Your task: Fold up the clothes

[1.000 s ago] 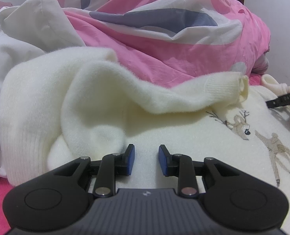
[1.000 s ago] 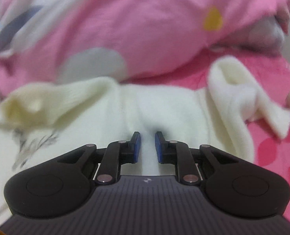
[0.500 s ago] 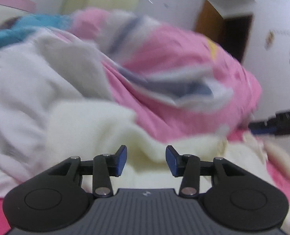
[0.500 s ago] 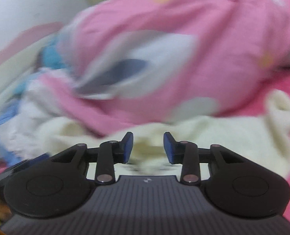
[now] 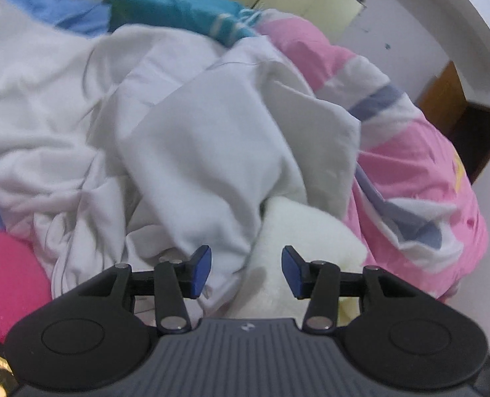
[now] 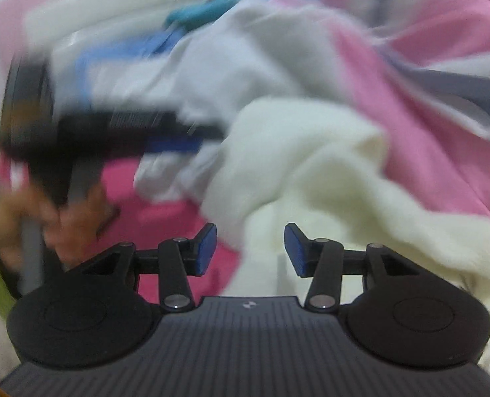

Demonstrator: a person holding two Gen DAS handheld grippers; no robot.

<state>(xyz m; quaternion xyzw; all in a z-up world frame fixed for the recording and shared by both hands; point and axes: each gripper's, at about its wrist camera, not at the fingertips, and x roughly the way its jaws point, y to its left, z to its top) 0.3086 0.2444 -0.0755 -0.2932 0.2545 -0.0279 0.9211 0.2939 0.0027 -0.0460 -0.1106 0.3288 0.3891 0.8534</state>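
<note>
My left gripper [image 5: 246,271] is open with nothing between its blue pads. It hovers over the seam where a crumpled white garment [image 5: 211,149] overlaps the cream knit sweater [image 5: 304,231]. My right gripper [image 6: 250,248] has its jaws opening, also empty, above the sweater's [image 6: 311,165] left edge. The right wrist view is blurred. It shows the left gripper [image 6: 195,139] as a dark smear at the left over the white garment [image 6: 245,66], with a person's hand [image 6: 72,211] on its handle.
A pink quilt with grey and white stripes [image 5: 410,182] is heaped behind the sweater on the right. Teal [image 5: 165,3] and light blue [image 5: 63,13] clothes lie at the back of the pile. The pink bedsheet [image 5: 6,264] shows at the lower left.
Both grippers opened wider and swung left off the flat sweater toward the clothes pile. The left view tilted. The reindeer pattern went out of the left view.
</note>
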